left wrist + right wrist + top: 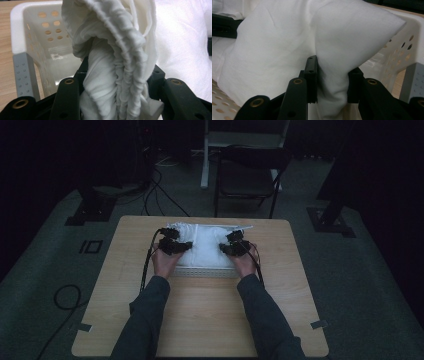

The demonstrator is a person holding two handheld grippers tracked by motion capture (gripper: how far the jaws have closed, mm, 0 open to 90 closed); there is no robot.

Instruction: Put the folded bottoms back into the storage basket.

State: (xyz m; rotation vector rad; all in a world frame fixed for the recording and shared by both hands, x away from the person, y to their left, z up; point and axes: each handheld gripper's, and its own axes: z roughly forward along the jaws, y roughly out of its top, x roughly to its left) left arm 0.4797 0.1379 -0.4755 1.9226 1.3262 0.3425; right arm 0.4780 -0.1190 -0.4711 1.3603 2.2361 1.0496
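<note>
A white cloth [206, 247] lies bunched in a white perforated basket [207, 272] at the middle of the wooden table. My left gripper [181, 247] is at the cloth's left side, shut on a gathered, crinkled fold of the cloth [117, 72], which rises between its black jaws. My right gripper [227, 248] is at the cloth's right side, shut on a smooth corner of the cloth [332, 82] that bulges up above its jaws. In the left gripper view the basket [32, 37] wall with round holes stands on the left.
The light wooden table [200, 320] has bare room in front of the basket and at both sides. A grey corner piece [25, 75] edges the basket. A dark folding chair [247, 177] and cables on the floor lie beyond the table's far edge.
</note>
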